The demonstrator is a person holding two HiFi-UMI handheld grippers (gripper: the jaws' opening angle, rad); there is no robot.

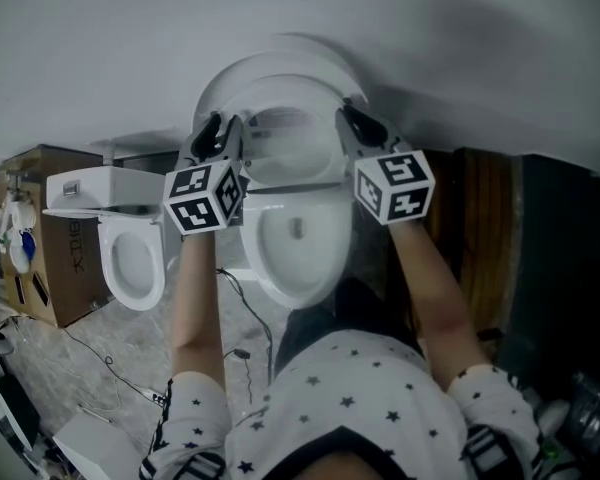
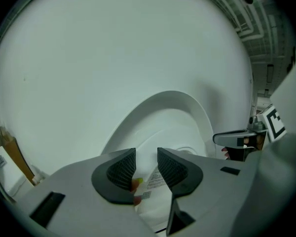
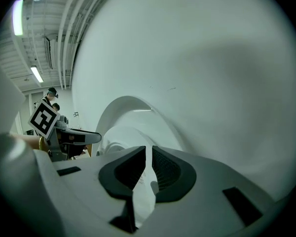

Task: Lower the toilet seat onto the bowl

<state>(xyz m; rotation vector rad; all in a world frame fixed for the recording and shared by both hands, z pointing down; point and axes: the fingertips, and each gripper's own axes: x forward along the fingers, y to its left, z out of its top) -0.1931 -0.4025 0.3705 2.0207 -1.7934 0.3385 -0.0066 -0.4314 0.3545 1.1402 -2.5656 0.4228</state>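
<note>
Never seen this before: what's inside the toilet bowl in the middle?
Bare white porcelain and a small dark drain opening show inside the bowl. The raised seat covers its back part; whether water stands there cannot be told.

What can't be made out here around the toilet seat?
Label print: left gripper view, too small, partly behind jaws of left gripper.
Right gripper: right gripper view, white sliver between jaws; gripped or just background, unclear.
Toilet base: head view, behind person's body.

Left gripper parted, right gripper barely parted
</note>
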